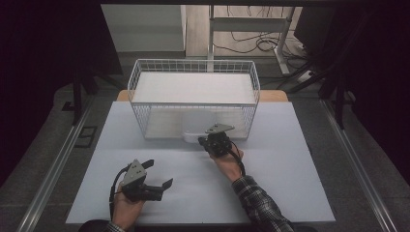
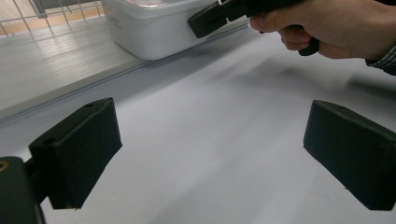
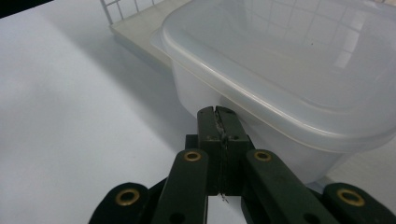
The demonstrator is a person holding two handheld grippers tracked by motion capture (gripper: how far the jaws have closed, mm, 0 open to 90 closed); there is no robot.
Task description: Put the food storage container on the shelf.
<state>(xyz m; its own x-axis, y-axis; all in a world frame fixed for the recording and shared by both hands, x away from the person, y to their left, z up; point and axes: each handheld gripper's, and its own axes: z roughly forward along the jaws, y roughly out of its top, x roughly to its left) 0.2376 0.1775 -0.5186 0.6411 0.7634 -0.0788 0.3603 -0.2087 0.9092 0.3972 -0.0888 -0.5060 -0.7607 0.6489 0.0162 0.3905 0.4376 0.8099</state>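
I can read no brand or writing on anything here; a faint mark on the tub's wall in the left gripper view is too blurred to make out.

My left tongs (image 1: 155,175) lie low over the near left of the bench (image 1: 270,193), my hand (image 1: 126,208) gripping from behind, wrist near the front edge. Their jaws stand wide apart with nothing between them, just bare bench below.

Further right and farther off, my right hand (image 1: 228,162) reaches forward, plaid sleeve (image 1: 258,203) trailing back to the near edge. My right tongs (image 3: 218,122) are closed tight, pad against pad, holding nothing; their tip sits right at the tub's near wall, under its rim, though I cannot tell whether it touches.

The tub (image 3: 299,93) is milky, translucent plastic with rounded corners and a lipped lid. It stands at the near open side of the white wire basket (image 1: 140,82), mid-bench, partly inside it.
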